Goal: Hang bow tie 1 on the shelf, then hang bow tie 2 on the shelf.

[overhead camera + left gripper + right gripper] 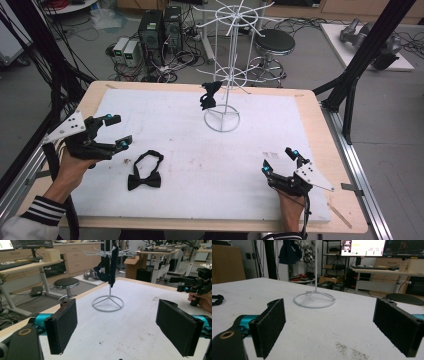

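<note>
A black bow tie [144,174] lies flat on the white mat [210,200] of the counter [325,130], toward the person's left side, its neck strap looped in an oval just behind the bow. Nothing touches it. The left tongs [114,131] hover just beside it, to its left and a little farther back, held in the person's left hand [70,172] with the jaws spread wide and nothing between them. In the left gripper view the tongs [117,322] point across the mat, their two black pads standing well apart over bare white surface.

A second black bow tie [210,95] hangs on the lower ring of a white wire rack [222,120] that stands on the far middle of the mat, well apart from the first tie. In the left gripper view that hanging tie [108,267] droops beside the rack's post.

The right tongs [281,161] sit near the front right corner of the mat, in the person's right hand [290,210], released too, jaws apart and empty. In the right gripper view these tongs [329,327] face the rack's round base [314,300], and the strap end of the lying tie [217,300] shows at the left edge.
</note>
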`<state>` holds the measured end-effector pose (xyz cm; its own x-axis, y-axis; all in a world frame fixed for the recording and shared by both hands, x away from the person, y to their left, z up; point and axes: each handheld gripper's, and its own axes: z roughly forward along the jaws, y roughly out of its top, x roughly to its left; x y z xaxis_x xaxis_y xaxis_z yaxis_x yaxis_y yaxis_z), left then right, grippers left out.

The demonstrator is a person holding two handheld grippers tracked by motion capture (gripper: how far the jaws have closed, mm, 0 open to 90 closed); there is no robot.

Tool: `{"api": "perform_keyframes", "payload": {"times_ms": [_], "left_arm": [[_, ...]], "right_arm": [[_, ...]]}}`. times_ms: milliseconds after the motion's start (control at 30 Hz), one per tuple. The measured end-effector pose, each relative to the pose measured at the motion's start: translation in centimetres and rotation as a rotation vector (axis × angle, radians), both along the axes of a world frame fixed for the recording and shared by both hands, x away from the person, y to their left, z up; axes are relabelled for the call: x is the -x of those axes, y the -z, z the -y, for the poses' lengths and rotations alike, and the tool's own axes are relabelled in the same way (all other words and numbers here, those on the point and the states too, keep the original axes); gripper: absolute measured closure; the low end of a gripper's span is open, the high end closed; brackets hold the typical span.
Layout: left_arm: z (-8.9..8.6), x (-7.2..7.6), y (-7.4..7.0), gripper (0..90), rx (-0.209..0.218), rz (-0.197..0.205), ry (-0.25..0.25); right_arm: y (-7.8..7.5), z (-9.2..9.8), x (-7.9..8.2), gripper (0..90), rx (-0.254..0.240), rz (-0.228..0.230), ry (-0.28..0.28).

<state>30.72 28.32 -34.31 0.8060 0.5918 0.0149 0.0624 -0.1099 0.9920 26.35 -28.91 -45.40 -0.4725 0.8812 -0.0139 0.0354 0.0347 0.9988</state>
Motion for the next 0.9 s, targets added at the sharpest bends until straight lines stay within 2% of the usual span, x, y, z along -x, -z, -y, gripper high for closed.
{"api": "perform_keyframes", "payload": {"times_ms": [67,233,633,767,833,900], "left_arm": [[-0.26,0.19,0.29,17.8,0.014,-0.008,-0.002],[-0.67,0.42,0.39,17.4,0.010,-0.007,-0.018],[-0.80,0.38,0.24,17.4,0.003,-0.002,-0.017],[-0.80,0.48,0.36,17.4,-0.005,-0.009,-0.013],[-0.75,0.55,0.43,17.4,-0.005,-0.024,-0.005],[-0.68,0.64,0.46,17.4,-0.022,-0.038,0.004]], "right_arm": [[0.00,-0.01,0.02,10.4,0.000,-0.002,0.000],[0.00,-0.01,0.00,10.4,-0.001,-0.002,0.000],[0.01,0.02,0.02,10.4,-0.002,0.002,-0.001],[0.01,0.03,0.02,10.4,0.001,0.004,0.000],[0.01,0.02,0.03,10.4,0.000,0.005,-0.001],[0.01,0.03,0.03,10.4,-0.001,0.005,0.000]]}}
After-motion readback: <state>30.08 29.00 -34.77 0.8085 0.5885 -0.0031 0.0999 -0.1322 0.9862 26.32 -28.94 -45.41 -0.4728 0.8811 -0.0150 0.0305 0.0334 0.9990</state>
